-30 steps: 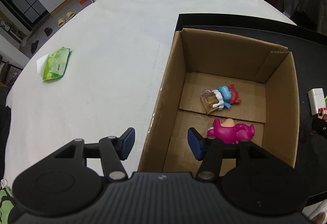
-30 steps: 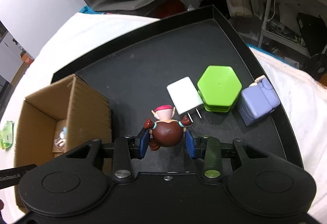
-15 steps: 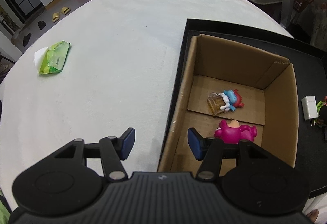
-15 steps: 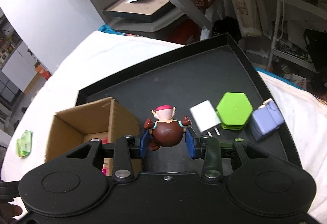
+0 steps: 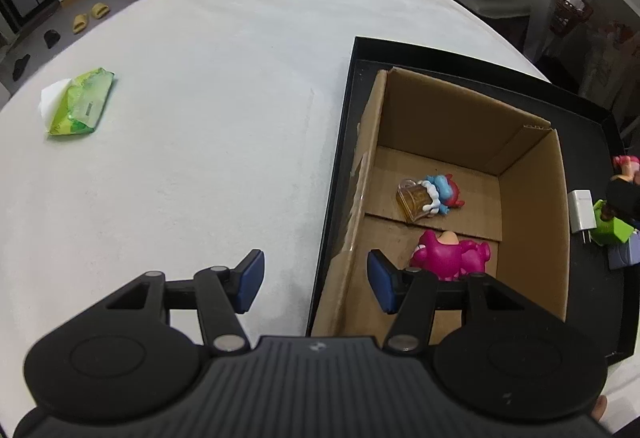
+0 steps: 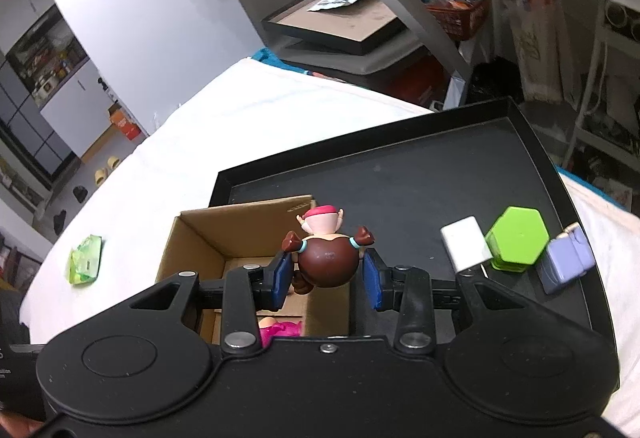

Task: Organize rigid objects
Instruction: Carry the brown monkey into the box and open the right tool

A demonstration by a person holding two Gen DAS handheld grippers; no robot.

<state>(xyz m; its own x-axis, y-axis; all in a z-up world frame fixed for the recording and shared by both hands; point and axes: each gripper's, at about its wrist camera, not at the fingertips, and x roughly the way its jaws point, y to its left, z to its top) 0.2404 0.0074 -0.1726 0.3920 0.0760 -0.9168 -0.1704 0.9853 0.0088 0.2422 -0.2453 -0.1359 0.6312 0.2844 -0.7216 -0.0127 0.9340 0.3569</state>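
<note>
Two figurines lying inside cardboard box (image 5: 532, 214) on black tray (image 6: 400, 174): blue figurine (image 5: 440, 190) and pink figurine (image 5: 448, 256). Right gripper (image 6: 326, 278) pinching brown figurine (image 6: 326, 258) between blue pads, hanging above box's right wall. Left gripper (image 5: 314, 280) hovering spread wide and empty, straddling box's left wall. White charger (image 6: 466, 244), green hexagonal case (image 6: 518, 242), lavender toy (image 6: 566, 262) sitting beside one another on tray.

1. My feeds are evenly lit, indoor and diffuse; shadows stay soft.
2. The white table (image 5: 208, 126) ahead of my left gripper (image 5: 314, 280) is nearly washed out.
3. Fisheye bending curves every edge; corners blur slightly.
</note>
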